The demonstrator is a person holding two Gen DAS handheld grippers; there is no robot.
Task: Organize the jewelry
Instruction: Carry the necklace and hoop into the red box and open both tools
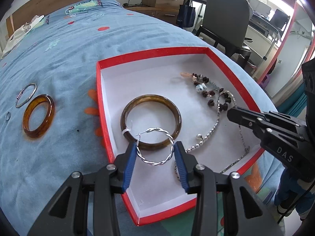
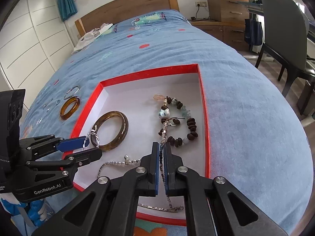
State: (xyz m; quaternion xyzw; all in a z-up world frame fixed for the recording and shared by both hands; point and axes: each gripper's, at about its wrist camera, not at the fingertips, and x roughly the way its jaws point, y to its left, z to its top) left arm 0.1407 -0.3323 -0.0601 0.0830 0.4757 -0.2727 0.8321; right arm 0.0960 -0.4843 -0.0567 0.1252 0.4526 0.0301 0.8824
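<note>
While over the red box (image 1: pixel 102 106), left gripper (image 1: pixel 155 149) clamping twisted hoop (image 1: pixel 155 147), right gripper (image 2: pixel 161 147) pinching chain (image 2: pixel 163 135).

Left gripper (image 1: pixel 155 147) angled down, jaws half apart, clamping something; right gripper (image 2: pixel 161 151) angled down, pinched closed.

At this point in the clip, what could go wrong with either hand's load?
The left tool pinches the twisted silver hoop only by its sides, so it may spring out. The right tool holds a silver chain draped across the beaded bracelet; it may snag there.
</note>
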